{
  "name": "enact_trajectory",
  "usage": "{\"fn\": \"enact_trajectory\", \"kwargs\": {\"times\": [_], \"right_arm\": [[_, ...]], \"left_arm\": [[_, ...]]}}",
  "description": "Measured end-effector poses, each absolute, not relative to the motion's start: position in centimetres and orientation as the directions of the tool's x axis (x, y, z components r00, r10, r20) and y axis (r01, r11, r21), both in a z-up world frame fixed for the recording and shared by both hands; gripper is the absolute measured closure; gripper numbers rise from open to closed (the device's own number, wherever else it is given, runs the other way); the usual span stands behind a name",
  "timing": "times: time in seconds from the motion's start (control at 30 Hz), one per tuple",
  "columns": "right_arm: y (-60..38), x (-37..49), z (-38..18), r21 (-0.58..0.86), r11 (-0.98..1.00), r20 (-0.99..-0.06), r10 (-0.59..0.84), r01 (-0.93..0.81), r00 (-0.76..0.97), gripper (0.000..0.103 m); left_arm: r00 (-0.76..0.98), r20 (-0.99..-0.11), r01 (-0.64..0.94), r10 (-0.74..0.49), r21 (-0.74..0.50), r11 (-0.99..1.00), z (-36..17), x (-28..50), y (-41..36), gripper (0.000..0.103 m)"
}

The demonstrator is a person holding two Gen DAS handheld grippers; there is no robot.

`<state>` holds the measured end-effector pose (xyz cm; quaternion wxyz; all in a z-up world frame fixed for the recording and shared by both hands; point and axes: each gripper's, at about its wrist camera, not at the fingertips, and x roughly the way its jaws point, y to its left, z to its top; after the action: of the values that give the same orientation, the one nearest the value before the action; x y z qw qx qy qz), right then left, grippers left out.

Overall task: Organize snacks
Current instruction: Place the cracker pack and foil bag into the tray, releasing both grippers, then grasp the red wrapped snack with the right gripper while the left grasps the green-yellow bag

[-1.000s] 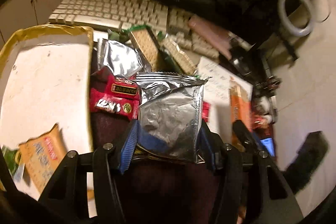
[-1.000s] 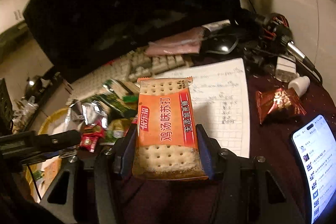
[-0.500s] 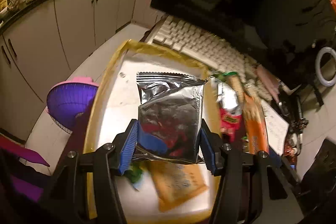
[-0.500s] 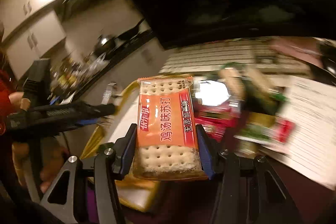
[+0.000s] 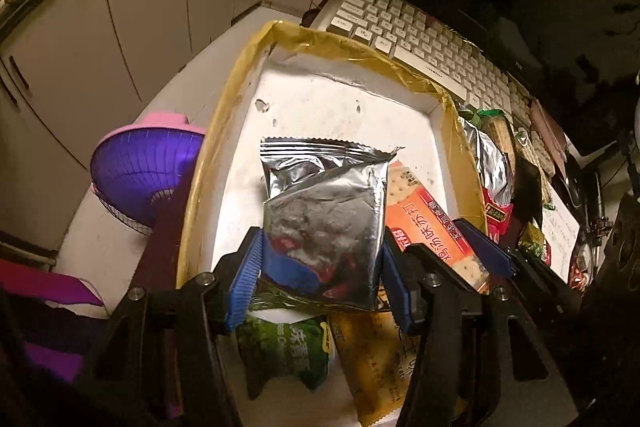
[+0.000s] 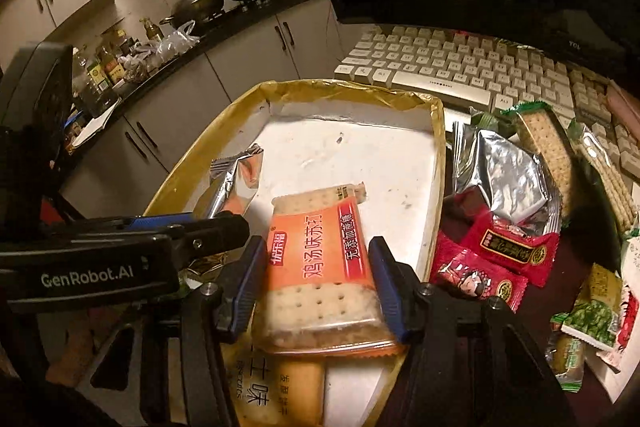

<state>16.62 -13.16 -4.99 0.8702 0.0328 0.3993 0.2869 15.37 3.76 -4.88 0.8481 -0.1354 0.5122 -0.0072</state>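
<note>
Two grippers hang over one white tray [image 5: 436, 131] with a yellow-taped rim. The left gripper [image 5: 320, 259] pinches one silver foil packet [image 5: 324, 211]; at its 3 o'clock the right gripper [image 6: 312, 287] pinches one orange cracker pack [image 6: 320, 267]. Two snacks lie in the tray at 6 o'clock: a green packet [image 5: 288, 351] and a tan packet [image 5: 372, 363]. The tray floor toward 12 o'clock is bare. More snacks are piled [image 6: 508, 223] beyond the 3 o'clock rim, with one keyboard [image 6: 460, 67] past the far rim.
</note>
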Motion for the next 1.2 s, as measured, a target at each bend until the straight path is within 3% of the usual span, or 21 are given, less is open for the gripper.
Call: {"fn": "enact_trajectory", "kwargs": {"times": [0.23,0.43,0.67,0.83,0.93,1.0,1.07,1.2], "right_arm": [[-17.4,13.9,-2.6,0.363,0.806,-0.546,0.59,-0.467,0.594,0.039],[-22.4,11.2,-2.6,0.423,0.789,-0.49,0.613,-0.446,0.62,0.034],[-28.6,8.8,-4.0,0.456,0.822,-0.519,0.557,-0.342,0.648,0.034],[-32.1,8.8,-4.7,0.45,0.862,-0.556,0.474,-0.233,0.683,0.034],[-33.7,9.9,-5.1,0.483,0.859,-0.57,0.458,-0.174,0.682,0.037],[-34.4,10.9,-5.5,0.482,0.867,-0.601,0.433,-0.127,0.672,0.046],[-34.8,12.2,-5.9,0.483,0.872,-0.632,0.412,-0.082,0.657,0.063],[-34.9,14.6,-6.3,0.455,0.89,-0.684,0.353,-0.005,0.639,0.066]], "left_arm": [[0.65,-0.75,-0.095,-0.122,-0.24,0.966,-1.6,12.1,3.6,0.016],[0.69,-0.715,-0.043,-0.11,-0.192,0.98,-0.3,10.1,1.1,0.016],[0.682,-0.671,0.126,-0.291,-0.284,0.95,0.9,8.1,-3.4,0.016],[0.641,-0.691,0.197,-0.335,-0.274,0.941,0.8,8.0,-6.7,0.016],[0.618,-0.71,0.206,-0.338,-0.268,0.941,0.4,8.2,-7.7,0.016],[0.608,-0.718,0.199,-0.339,-0.275,0.941,0.2,8.3,-7.9,0.016],[0.602,-0.724,0.192,-0.338,-0.279,0.941,0.2,8.4,-8.0,0.016],[0.604,-0.728,0.183,-0.325,-0.27,0.945,0.3,8.4,-8.1,0.016]]}}
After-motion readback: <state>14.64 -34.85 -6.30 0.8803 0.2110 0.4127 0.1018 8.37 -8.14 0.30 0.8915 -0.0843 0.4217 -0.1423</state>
